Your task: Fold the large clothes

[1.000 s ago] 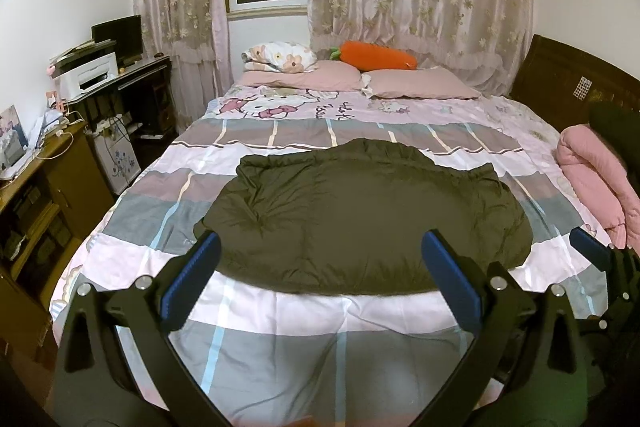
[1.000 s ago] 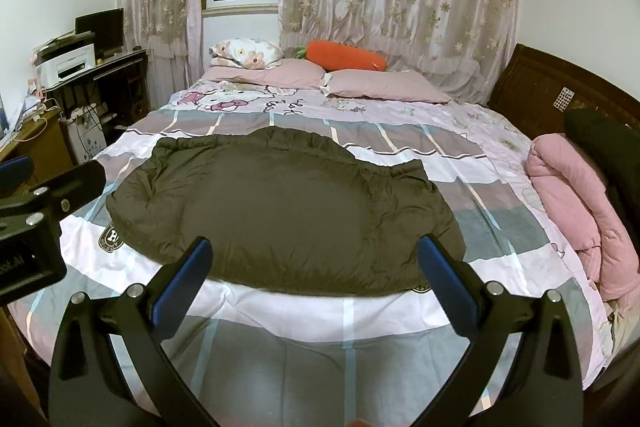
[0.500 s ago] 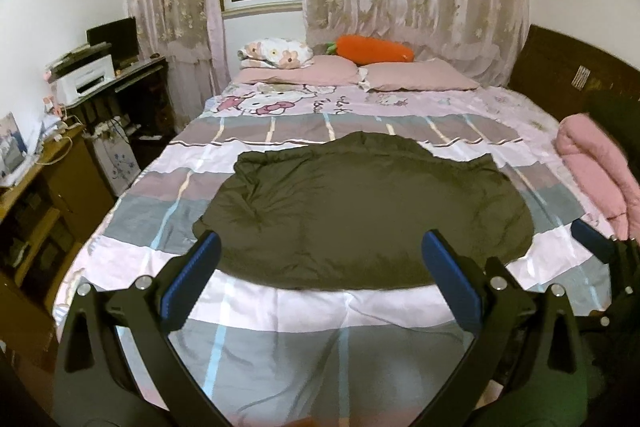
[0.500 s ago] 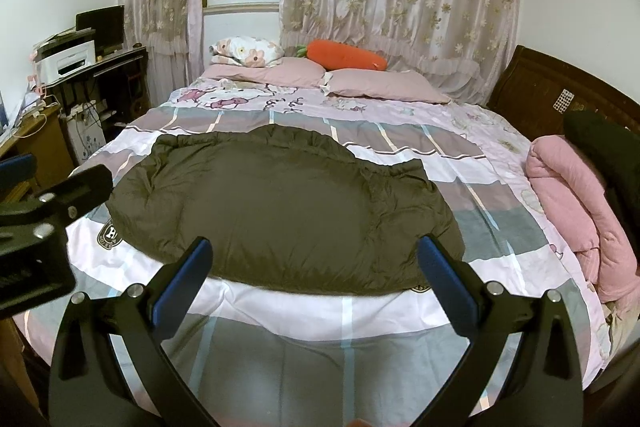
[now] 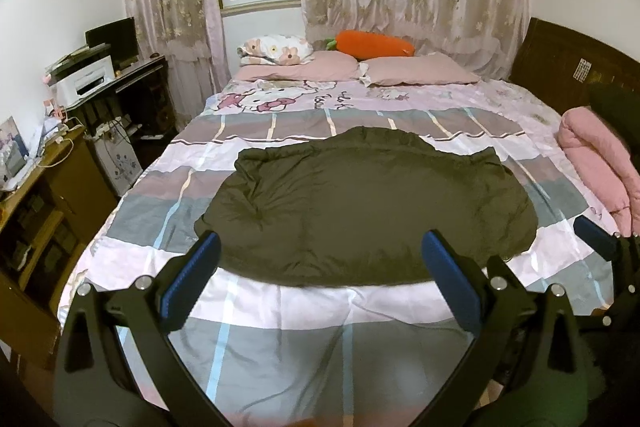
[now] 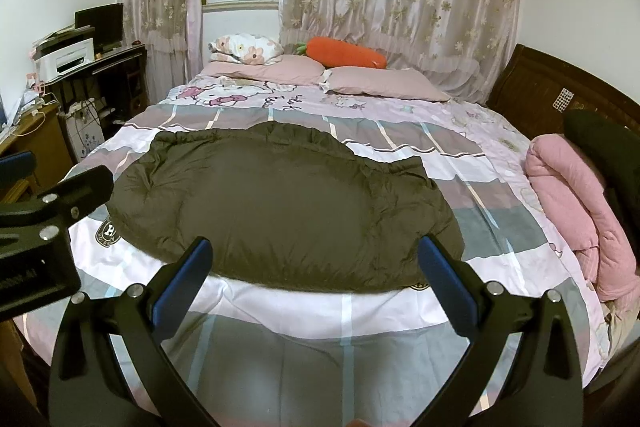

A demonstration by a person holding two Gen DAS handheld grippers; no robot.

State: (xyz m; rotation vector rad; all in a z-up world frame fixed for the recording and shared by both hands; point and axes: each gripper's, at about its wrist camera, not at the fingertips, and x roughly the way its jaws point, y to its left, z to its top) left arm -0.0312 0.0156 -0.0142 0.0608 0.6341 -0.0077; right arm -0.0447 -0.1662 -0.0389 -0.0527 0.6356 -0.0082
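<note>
The left gripper (image 5: 320, 267) hung with its jaws spread wide — nothing between the blue pads (image 5: 192, 275), black finger arms angled outward from the bottom of its own view. The right gripper (image 6: 312, 275) was posed the same, jaws wide apart and gripping nothing. The two were side by side at a like height — each one's tip showed at the edge of the other's view

Orange carrot plush (image 5: 374, 44) behind pink pillows (image 5: 420, 75) — printer (image 5: 86, 81) on desk, pink quilt (image 5: 596, 163) bed's right edge.
</note>
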